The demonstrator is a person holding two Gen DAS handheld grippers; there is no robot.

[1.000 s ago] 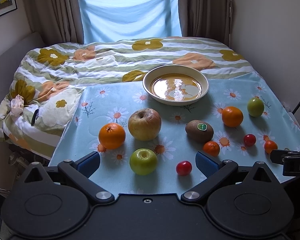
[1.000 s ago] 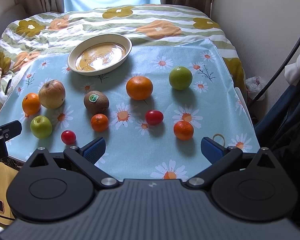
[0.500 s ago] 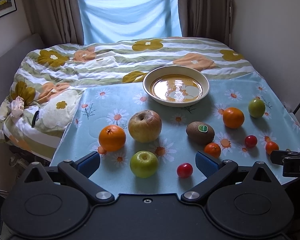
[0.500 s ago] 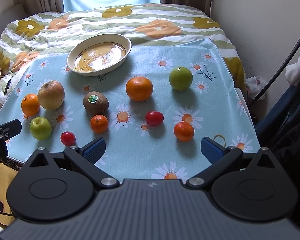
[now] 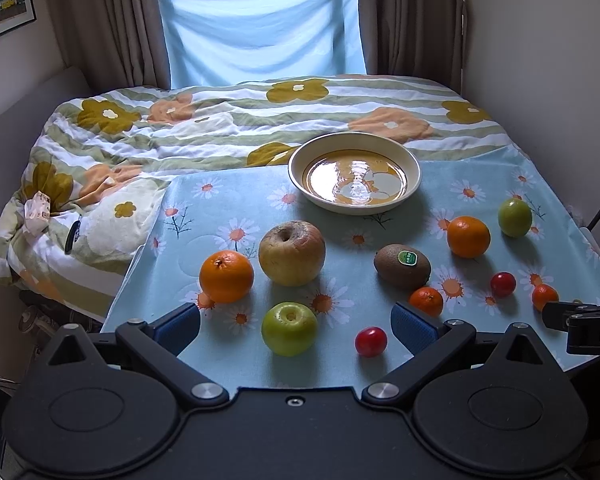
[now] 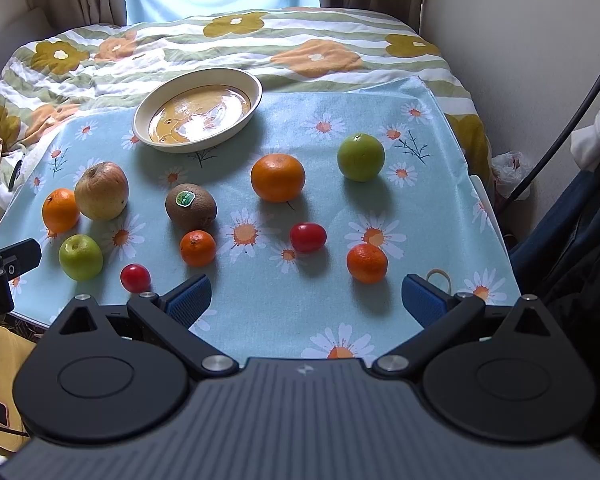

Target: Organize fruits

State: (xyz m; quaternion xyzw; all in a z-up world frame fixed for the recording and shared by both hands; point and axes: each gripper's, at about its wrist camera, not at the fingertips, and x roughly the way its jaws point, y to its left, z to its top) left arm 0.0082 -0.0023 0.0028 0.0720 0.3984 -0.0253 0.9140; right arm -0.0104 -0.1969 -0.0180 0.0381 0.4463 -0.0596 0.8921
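Note:
Several fruits lie on a daisy-print cloth (image 5: 220, 208). A cream bowl (image 5: 414, 168) stands empty at the back; it also shows in the right wrist view (image 6: 256, 84). My left gripper (image 5: 296, 326) is open and empty, with a green apple (image 5: 289, 329) between its fingers and a cherry tomato (image 5: 371, 341) beside it. Beyond lie an orange (image 5: 226, 276), a yellow apple (image 5: 292, 253) and a kiwi (image 5: 402, 267). My right gripper (image 6: 306, 300) is open and empty, short of a mandarin (image 6: 367, 263) and a red tomato (image 6: 308, 237).
Farther off lie an orange (image 6: 277, 177), a green fruit (image 6: 361, 157) and a small mandarin (image 6: 197, 248). A flowered quilt (image 5: 220, 120) covers the bed behind. A wall stands at the right. A rubber band (image 6: 439, 278) lies by the right finger.
Both grippers have shifted very slightly; the fruits sit a little lower in the left wrist view. Nothing was grasped or moved.

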